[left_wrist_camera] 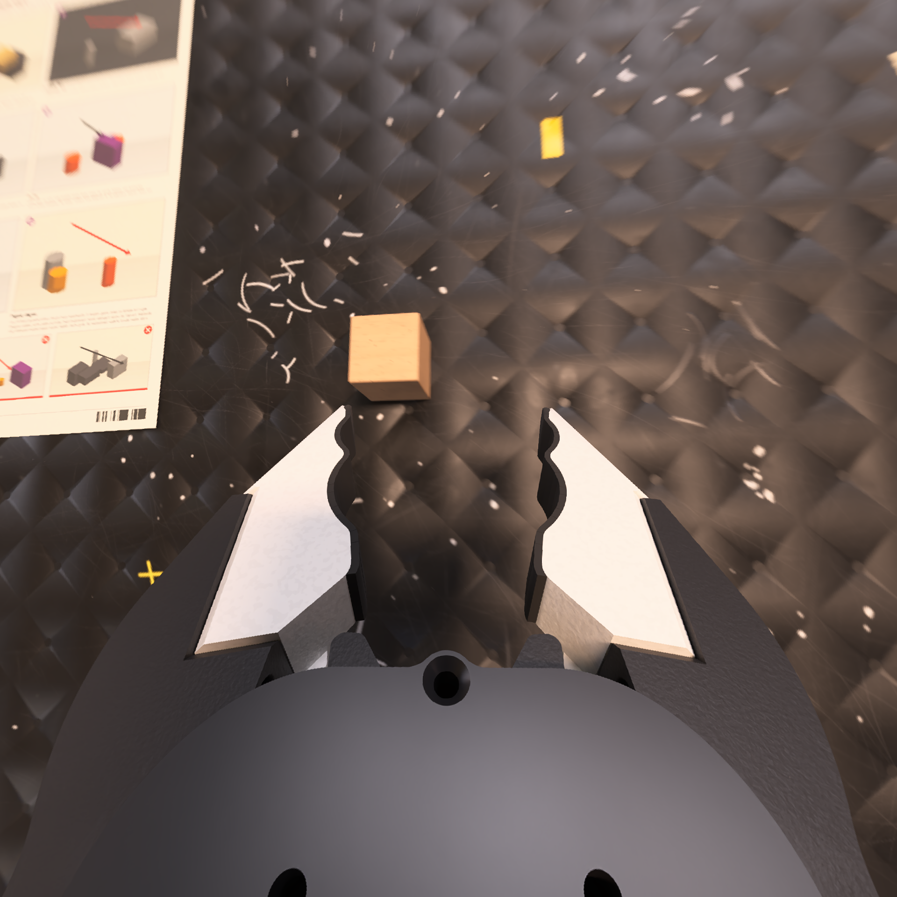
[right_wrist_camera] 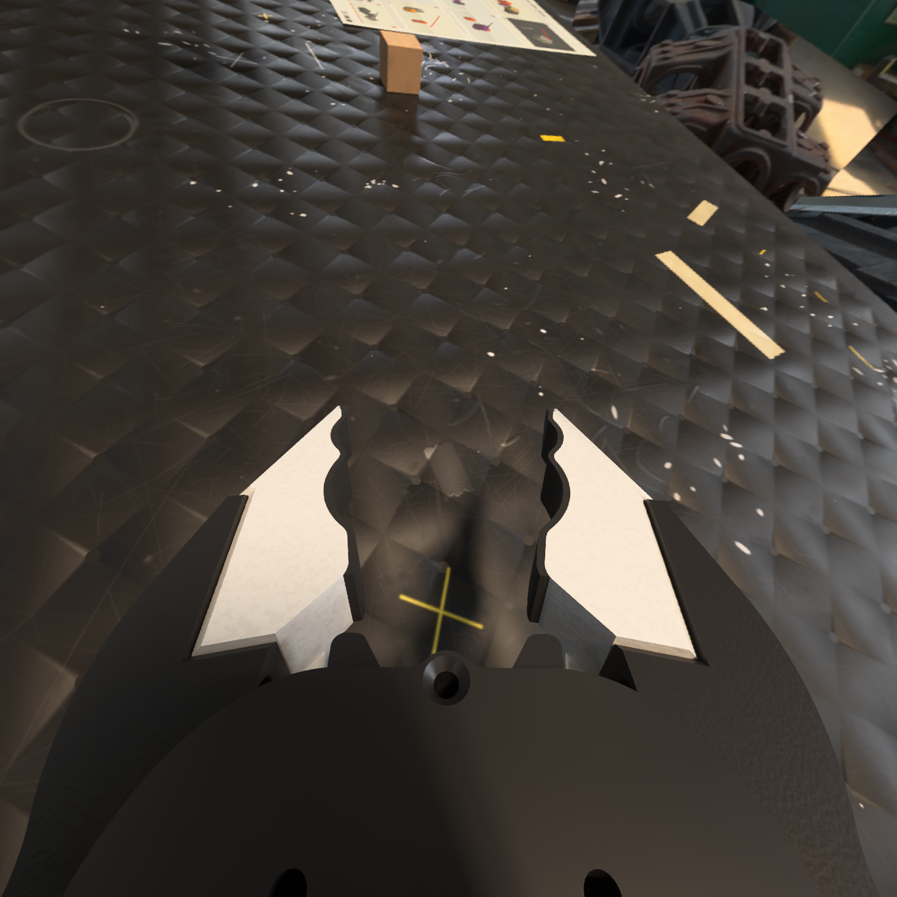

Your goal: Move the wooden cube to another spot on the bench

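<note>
The wooden cube (left_wrist_camera: 388, 354) stands on the dark diamond-patterned bench (left_wrist_camera: 631, 291), just ahead of and slightly left of my left gripper (left_wrist_camera: 445, 412). The left gripper is open and empty, its fingertips a short way short of the cube. In the right wrist view the cube (right_wrist_camera: 401, 60) stands far off near the top. My right gripper (right_wrist_camera: 444, 412) is open and empty, low over the bench (right_wrist_camera: 242, 267), far from the cube.
A printed instruction sheet (left_wrist_camera: 82, 208) lies left of the cube, also seen in the right wrist view (right_wrist_camera: 461, 19). Yellow tape patches (left_wrist_camera: 552, 137) (right_wrist_camera: 718, 303) and yellow crosses (left_wrist_camera: 149, 573) (right_wrist_camera: 440, 612) mark the bench. White chips are scattered. Dark machinery (right_wrist_camera: 742, 107) stands beyond the bench's right edge.
</note>
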